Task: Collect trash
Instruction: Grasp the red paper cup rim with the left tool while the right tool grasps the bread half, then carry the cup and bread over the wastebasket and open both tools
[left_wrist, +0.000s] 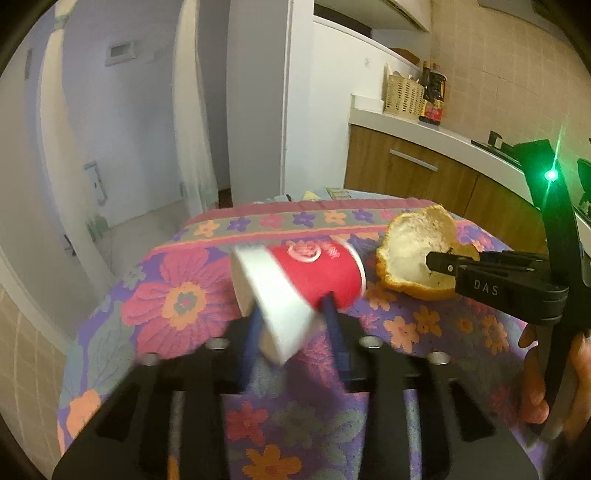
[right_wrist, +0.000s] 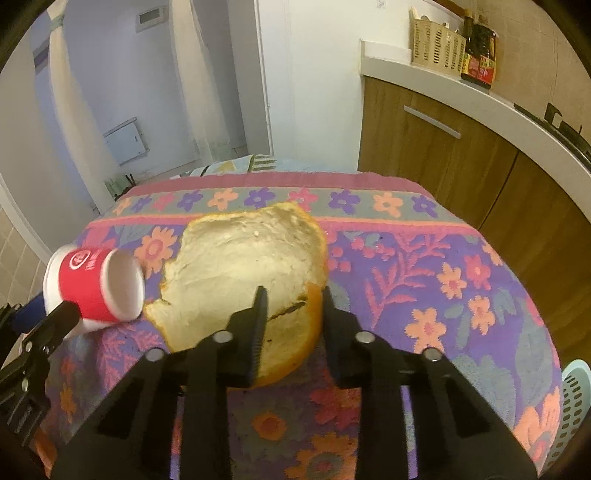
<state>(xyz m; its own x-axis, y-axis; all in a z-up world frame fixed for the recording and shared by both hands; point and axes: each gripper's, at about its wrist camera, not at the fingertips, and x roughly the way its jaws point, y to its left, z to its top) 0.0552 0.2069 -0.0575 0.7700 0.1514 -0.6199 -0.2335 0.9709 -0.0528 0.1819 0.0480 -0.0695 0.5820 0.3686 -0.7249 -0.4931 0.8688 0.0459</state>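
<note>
Left gripper (left_wrist: 291, 314): jaws pinching the red-and-white paper cup (left_wrist: 299, 280), one blue-padded finger on each side of the tilted cup wall. The cup lies on its side between the jaws, white base toward the camera, mouth pointing away to the right; whether it touches the cloth cannot be told, and its outline is blurred.

Right gripper (right_wrist: 293, 295): jaws closed on the rim of the large curved orange peel with pale white pith (right_wrist: 243, 266); one finger sits inside the bowl of the peel, the other outside against the orange skin. The peel spreads ahead and left of these jaws.

Cup and peel lie just beside each other, the cup's mouth near the peel's left edge.

Tabletop: covered by a purple, pink and orange floral cloth (right_wrist: 424, 258), beneath both jaws.

Pale blue perforated plastic basket (right_wrist: 570, 402): low, right of the right jaws, beyond the cloth's edge.
</note>
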